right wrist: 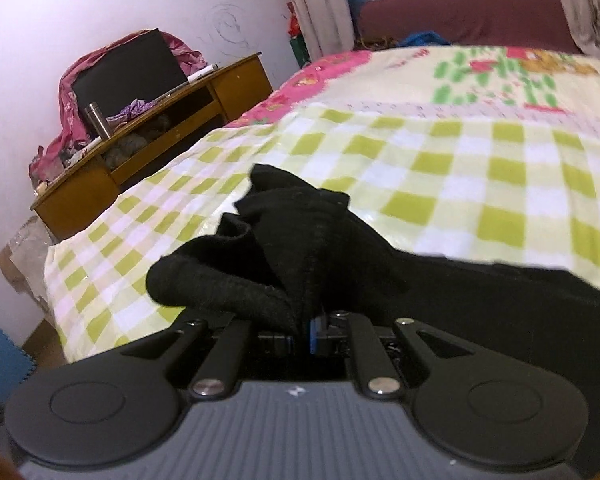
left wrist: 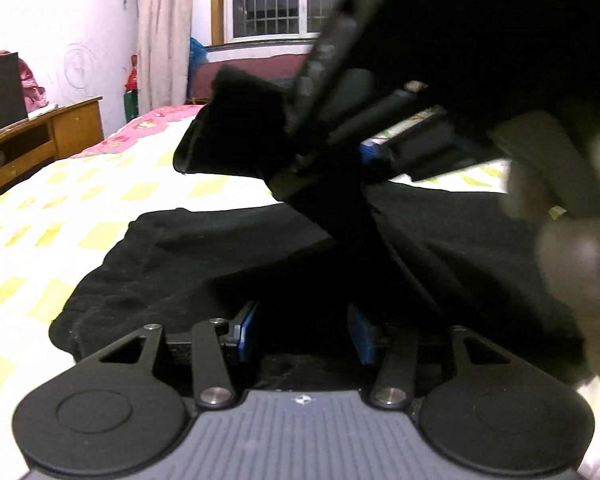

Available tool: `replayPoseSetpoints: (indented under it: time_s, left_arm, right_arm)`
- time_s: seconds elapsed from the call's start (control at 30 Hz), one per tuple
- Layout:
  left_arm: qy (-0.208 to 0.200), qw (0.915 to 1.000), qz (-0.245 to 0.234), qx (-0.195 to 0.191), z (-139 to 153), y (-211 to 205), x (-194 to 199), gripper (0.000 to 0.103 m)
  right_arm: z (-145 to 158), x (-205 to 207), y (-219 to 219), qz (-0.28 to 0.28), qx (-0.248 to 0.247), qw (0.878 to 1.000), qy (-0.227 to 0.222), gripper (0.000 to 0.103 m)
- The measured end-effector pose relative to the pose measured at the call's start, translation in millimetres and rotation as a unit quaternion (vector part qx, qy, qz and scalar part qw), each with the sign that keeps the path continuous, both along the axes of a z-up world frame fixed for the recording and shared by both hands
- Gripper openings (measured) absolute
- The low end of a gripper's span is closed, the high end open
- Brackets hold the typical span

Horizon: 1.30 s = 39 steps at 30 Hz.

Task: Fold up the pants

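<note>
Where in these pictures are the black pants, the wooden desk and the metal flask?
Black fabric pants [right wrist: 300,240]: right wrist view, bunched end.
Brown wooden desk [right wrist: 236,76]: right wrist view, side panel.
Silver metal flask [right wrist: 98,120]: right wrist view, body.

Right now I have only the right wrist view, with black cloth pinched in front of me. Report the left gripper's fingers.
Observer: The left gripper has its fingers apart, low over the pants lying on the bed.
Operator: Now describe my pinch from that side.
Observer: The right gripper holds a fold raised clear of the rest, with a loose end jutting past it.
Operator: Name anything else close by.
Observer: A blurred hand shows at the right edge of the left wrist view.
</note>
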<state>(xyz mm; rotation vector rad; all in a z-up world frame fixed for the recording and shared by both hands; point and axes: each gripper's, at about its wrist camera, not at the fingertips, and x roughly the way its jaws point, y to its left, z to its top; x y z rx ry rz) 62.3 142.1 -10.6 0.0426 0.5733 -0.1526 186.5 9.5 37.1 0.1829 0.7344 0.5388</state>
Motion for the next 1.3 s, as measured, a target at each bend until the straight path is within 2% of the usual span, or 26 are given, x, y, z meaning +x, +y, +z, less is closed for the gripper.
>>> replayPoseSetpoints:
  time_s: [0.07, 0.13, 0.2, 0.33, 0.47, 0.57, 0.7, 0.8, 0.87, 0.9, 1.0, 1.03, 1.13, 1.2, 1.23, 1.3]
  left_arm:
    - [-0.002, 1.0, 0.007, 0.001, -0.7, 2.9, -2.3, 0.063]
    - [0.0, 0.9998, 0.018, -0.001, -1.2, 5.2, -10.3, 0.062]
    - [0.008, 0.9989, 0.042, 0.016, -6.5, 10.7, -15.8, 0.061]
    - [0.021, 0.9975, 0.067, -0.001, -10.5, 25.7, -30.3, 0.061]
    - [0.013, 0.9966, 0.081, -0.008, -4.1, 23.2, -30.8, 0.061]
    - [0.005, 0.9964, 0.084, -0.013, -4.5, 24.7, -31.3, 0.061]
    - [0.005, 0.9967, 0.08, -0.009, -6.3, 21.7, -33.8, 0.061]
    - [0.01, 0.9972, 0.074, -0.01, -11.9, 31.1, -30.2, 0.061]
    - [0.011, 0.997, 0.075, -0.017, -14.3, 31.3, -28.9, 0.061]
    - [0.011, 0.9968, 0.076, -0.022, -12.6, 34.3, -26.6, 0.061]
    - [0.011, 0.9965, 0.076, -0.033, -13.0, 36.9, -31.5, 0.061]
    - [0.015, 0.9967, 0.077, -0.021, -14.6, 37.2, -31.8, 0.061]
    - [0.013, 0.9971, 0.074, -0.013, -13.6, 39.3, -49.0, 0.061]
    - [0.009, 0.9972, 0.075, -0.005, -9.9, 40.2, -61.1, 0.061]
    - [0.005, 0.9969, 0.078, 0.002, -6.9, 40.3, -67.4, 0.061]
    - [-0.001, 0.9962, 0.087, 0.009, 0.6, 42.9, -69.3, 0.061]
  right_arm:
    - [-3.5, 7.2, 17.5, 0.005, -0.016, 1.0, 0.001, 0.012]
    - [-16.0, 15.7, 40.4, 0.024, -0.032, 0.999, 0.02, 0.015]
    - [-27.3, 18.9, 56.4, 0.037, -0.037, 0.998, 0.029, 0.019]
    - [-37.8, 20.4, 74.4, 0.054, -0.034, 0.998, 0.029, 0.016]
    - [-18.0, 9.5, 77.5, 0.057, -0.036, 0.998, -0.017, 0.014]
    - [-0.3, 5.7, 72.0, 0.045, -0.015, 0.998, -0.043, 0.013]
    - [18.3, 14.7, 61.5, 0.018, 0.029, 0.999, -0.035, 0.013]
    - [18.5, 17.6, 70.2, 0.015, 0.013, 0.999, -0.036, 0.013]
    - [10.4, 17.7, 82.0, 0.025, 0.0, 0.999, -0.021, 0.013]
    - [4.0, 16.7, 89.1, 0.033, -0.014, 0.999, -0.017, 0.014]
    - [-22.4, 15.9, 119.1, 0.085, -0.075, 0.994, 0.006, 0.028]
    - [-28.7, 16.2, 124.2, 0.093, -0.083, 0.992, 0.012, 0.032]
    - [-27.9, 9.5, 119.1, 0.111, -0.056, 0.992, 0.006, 0.044]
    - [-16.8, 1.5, 104.1, 0.141, -0.016, 0.99, 0.007, 0.043]
    - [-10.3, -2.8, 94.6, 0.155, 0.005, 0.988, 0.003, 0.047]
    - [3.3, -10.7, 76.2, 0.166, 0.026, 0.986, -0.01, 0.048]
